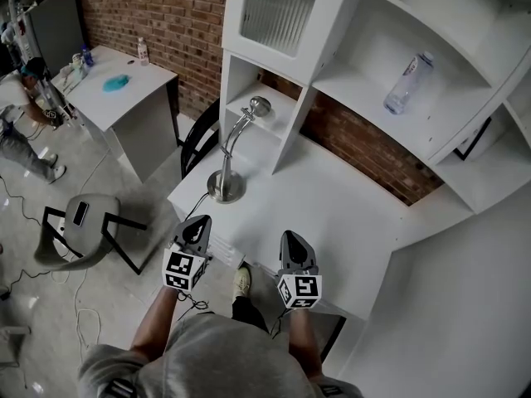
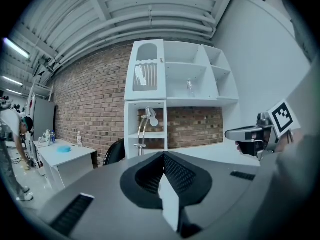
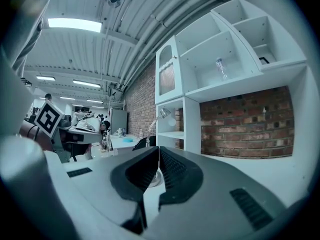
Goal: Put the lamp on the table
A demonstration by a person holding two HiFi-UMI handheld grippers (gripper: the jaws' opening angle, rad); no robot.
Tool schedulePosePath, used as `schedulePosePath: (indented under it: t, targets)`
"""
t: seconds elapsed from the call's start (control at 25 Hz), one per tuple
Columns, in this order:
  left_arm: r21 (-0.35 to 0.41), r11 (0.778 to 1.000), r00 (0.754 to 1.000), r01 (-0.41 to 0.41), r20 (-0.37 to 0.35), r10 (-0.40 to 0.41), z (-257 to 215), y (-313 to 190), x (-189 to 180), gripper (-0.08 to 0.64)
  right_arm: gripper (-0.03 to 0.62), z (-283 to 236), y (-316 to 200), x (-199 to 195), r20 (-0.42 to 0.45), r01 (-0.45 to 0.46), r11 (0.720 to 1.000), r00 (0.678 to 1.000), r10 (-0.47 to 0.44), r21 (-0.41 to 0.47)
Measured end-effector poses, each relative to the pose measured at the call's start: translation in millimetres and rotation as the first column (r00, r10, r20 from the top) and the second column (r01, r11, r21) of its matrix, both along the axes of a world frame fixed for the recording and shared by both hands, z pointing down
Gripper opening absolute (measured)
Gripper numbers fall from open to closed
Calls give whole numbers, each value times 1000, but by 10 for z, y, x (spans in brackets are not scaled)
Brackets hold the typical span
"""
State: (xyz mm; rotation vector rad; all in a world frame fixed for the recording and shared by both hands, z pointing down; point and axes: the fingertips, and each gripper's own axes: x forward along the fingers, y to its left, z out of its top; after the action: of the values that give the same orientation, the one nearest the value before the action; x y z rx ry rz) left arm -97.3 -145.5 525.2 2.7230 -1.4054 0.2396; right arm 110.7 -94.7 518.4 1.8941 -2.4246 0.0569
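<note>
A silver gooseneck lamp [image 1: 226, 182] stands upright on the left end of the white desk [image 1: 332, 214], its head [image 1: 260, 106] reaching into the low shelf bay. My left gripper [image 1: 199, 224] hangs at the desk's front edge, shut and empty, a short way in front of the lamp base. My right gripper [image 1: 291, 239] is beside it over the front edge, also shut with nothing in it. In the left gripper view the lamp [image 2: 144, 130] rises beyond the shut left gripper [image 2: 163, 157], with the right gripper [image 2: 249, 133] off to the side. The right gripper view has the lamp [image 3: 161, 115] behind the shut right gripper [image 3: 158, 153].
A white shelf unit [image 1: 390, 48] rises over the desk and holds a clear bottle [image 1: 408, 81] and a small frame [image 1: 473, 139]. A black chair [image 1: 199, 139] stands left of the desk, a grey stool [image 1: 83, 222] on the floor. A second white table [image 1: 124, 89] and a person [image 1: 25, 114] are far left.
</note>
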Motion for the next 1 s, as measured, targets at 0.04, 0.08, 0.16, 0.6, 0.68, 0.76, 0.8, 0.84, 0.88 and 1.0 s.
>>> schedulePosePath:
  t: [0.04, 0.08, 0.16, 0.6, 0.68, 0.76, 0.8, 0.84, 0.88, 1.0]
  targets:
    - [0, 1000, 1000, -2, 0, 2, -8, 3, 3, 3, 25, 0, 2, -5, -2, 1, 1000, 1000, -1, -2]
    - [1, 1000, 1000, -4, 0, 4, -16, 3, 7, 3, 25, -3, 0, -8, -4, 1, 1000, 1000, -1, -3]
    - [1, 1000, 1000, -3, -2, 3, -23, -5, 12, 3, 25, -10, -9, -5, -6, 2, 1000, 1000, -2, -3]
    - [-1, 1000, 1000, -7, 1, 7, -16, -21, 34, 3, 24, 32, -19, -4, -11, 9, 1000, 1000, -9, -13]
    - [-4, 1000, 1000, -9, 0, 9, -11, -13, 42, 3, 23, 33, -15, 6, -12, 9, 1000, 1000, -9, -13]
    - [-8, 1000, 1000, -11, 2, 11, 3, -7, 37, 3, 23, 33, -13, 9, -13, 8, 1000, 1000, -8, -15]
    - [-9, 1000, 1000, -10, 1, 10, 4, -5, 34, 3, 23, 31, -12, 9, -13, 7, 1000, 1000, -7, -15]
    - [-9, 1000, 1000, -11, -1, 11, -3, -2, 33, 3, 23, 29, -10, 9, -12, 6, 1000, 1000, -6, -13]
    - [-9, 1000, 1000, -11, -2, 11, -10, 1, 33, 3, 23, 30, -8, 11, -10, 5, 1000, 1000, -5, -12]
    - [-8, 1000, 1000, -9, 2, 9, -5, 2, 39, 3, 24, 36, -7, 26, -6, 5, 1000, 1000, -5, -9]
